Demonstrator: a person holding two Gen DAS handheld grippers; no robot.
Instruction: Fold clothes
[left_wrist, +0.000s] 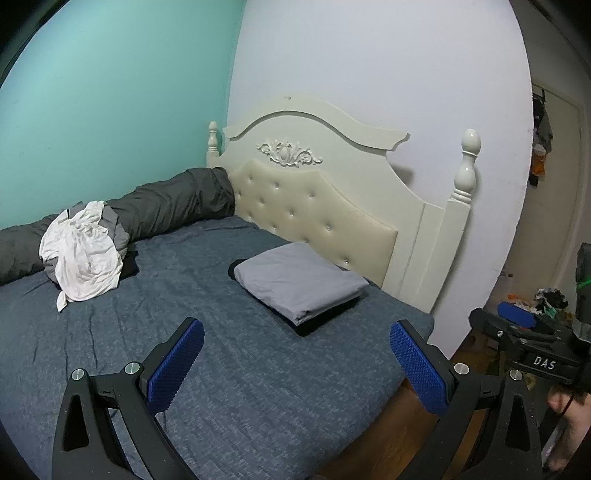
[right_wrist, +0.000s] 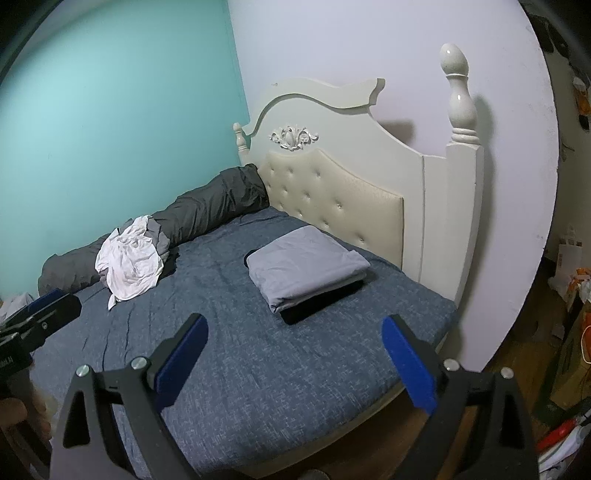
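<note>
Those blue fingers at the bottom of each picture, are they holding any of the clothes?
No. Both the left gripper and the right gripper are open above the bed, nothing between their fingers.

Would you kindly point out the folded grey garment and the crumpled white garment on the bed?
Folded grey garment (left_wrist: 299, 282): left wrist view, middle of its top face.
Crumpled white garment (right_wrist: 131, 258): right wrist view, centre of the heap.

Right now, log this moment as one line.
left tongs: open, empty | right tongs: open, empty | folded grey garment: stacked near headboard | white garment: crumpled, unfolded
</note>
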